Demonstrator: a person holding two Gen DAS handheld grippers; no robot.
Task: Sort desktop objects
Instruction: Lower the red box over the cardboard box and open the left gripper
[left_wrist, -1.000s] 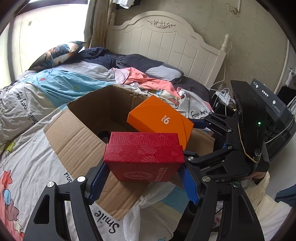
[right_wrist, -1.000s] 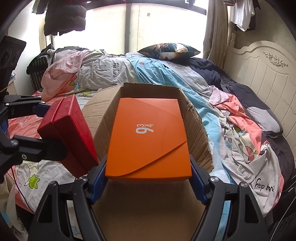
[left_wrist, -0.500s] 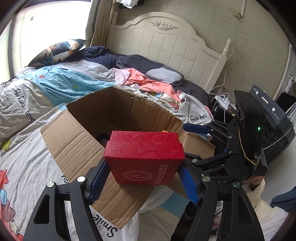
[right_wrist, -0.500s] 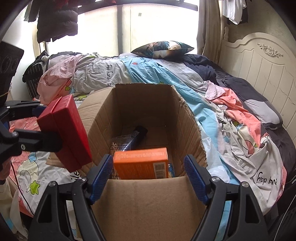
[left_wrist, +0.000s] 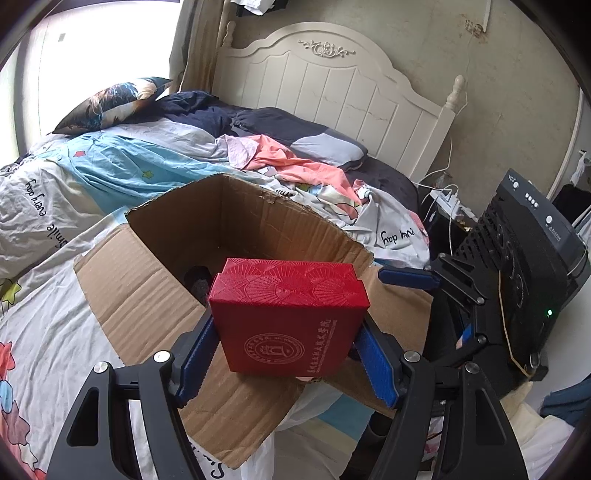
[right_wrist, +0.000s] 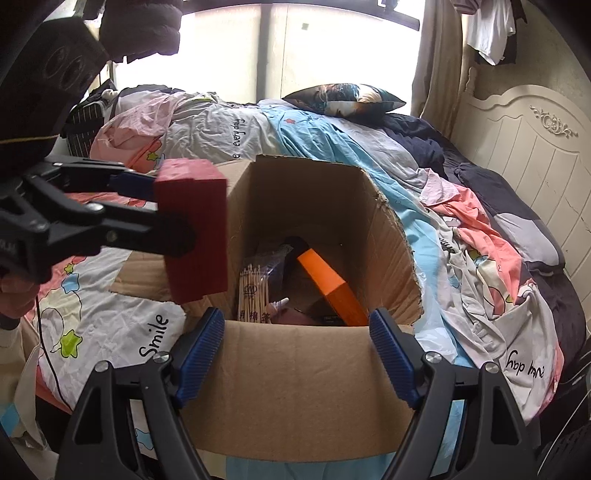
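Read "Smile" and "every day" on the bedsheet (right_wrist: 155, 332). Noted a round seal and an illegible line of characters on the red box (left_wrist: 288, 325).

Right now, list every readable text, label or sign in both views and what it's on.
"Smile" on the bedsheet, beside the cardboard box.
"every day" on the same bedsheet, further back.
Gold seal and characters on the red box, held by the left gripper: too small to read.
Cotton swab pack: print unreadable.
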